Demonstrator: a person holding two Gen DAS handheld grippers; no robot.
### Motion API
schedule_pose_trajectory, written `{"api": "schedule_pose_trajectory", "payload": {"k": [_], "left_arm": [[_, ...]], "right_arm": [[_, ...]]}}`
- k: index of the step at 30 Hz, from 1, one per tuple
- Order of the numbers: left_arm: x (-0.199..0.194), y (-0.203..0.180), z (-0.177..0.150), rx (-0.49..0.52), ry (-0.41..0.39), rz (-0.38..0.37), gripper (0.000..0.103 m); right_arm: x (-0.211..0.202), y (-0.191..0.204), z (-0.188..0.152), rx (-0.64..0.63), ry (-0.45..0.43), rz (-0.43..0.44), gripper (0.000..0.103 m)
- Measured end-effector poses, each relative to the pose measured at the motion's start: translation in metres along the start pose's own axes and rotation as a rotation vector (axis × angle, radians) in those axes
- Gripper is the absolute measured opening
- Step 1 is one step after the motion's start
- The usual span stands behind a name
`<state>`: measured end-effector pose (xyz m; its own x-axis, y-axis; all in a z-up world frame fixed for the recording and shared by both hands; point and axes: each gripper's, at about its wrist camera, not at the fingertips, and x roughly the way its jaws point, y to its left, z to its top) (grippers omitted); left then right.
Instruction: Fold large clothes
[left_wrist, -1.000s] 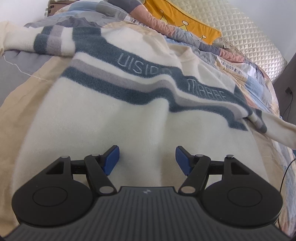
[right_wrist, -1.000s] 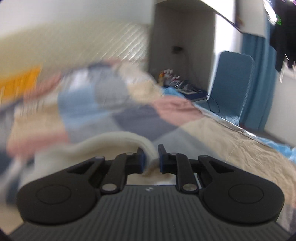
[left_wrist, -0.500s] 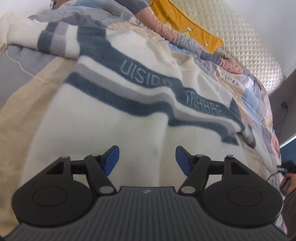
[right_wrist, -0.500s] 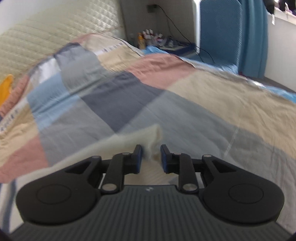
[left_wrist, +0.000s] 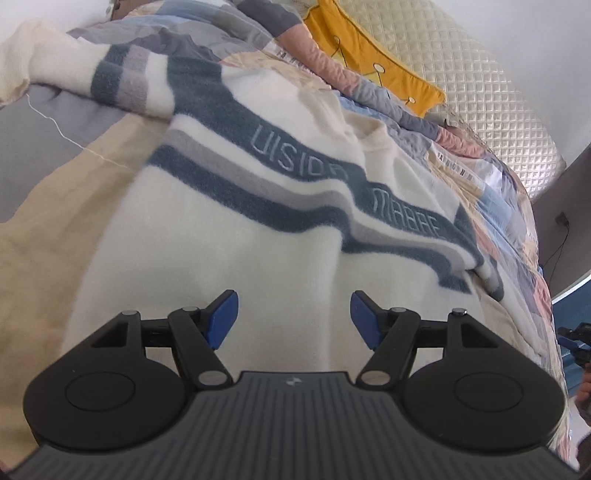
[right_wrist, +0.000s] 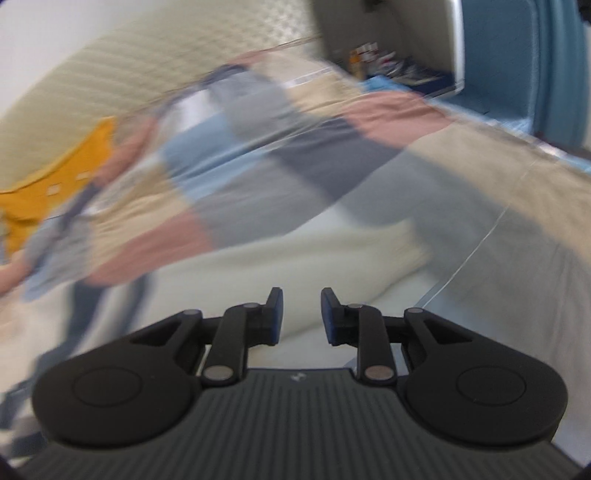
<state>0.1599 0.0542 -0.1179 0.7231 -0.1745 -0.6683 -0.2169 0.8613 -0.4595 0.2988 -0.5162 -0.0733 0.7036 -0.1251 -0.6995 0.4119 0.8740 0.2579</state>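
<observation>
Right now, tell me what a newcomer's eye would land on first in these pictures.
The big cream sweater with blue and grey stripes and stitched lettering, spread flat across the patchwork bedspread, fills the left wrist view. Behind it, a bright yellow pillow lies against the quilted headboard. Low in the frame, the left gripper hangs open over the sweater's plain lower part.

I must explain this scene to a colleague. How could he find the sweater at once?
Look at the bed with the patchwork quilt. The sweater lies spread flat on it, cream and fluffy. Only it has blue and grey stripes across the chest with stitched letters.
</observation>
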Motion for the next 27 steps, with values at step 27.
{"api": "schedule_pose_trajectory", "payload": {"k": [27], "left_arm": [[-0.053,0.049,-0.009,-0.07,-0.006,0.189,0.071]], "right_arm": [[-0.108,0.144,-0.195,-0.136,0.326,0.346,0.065]]}}
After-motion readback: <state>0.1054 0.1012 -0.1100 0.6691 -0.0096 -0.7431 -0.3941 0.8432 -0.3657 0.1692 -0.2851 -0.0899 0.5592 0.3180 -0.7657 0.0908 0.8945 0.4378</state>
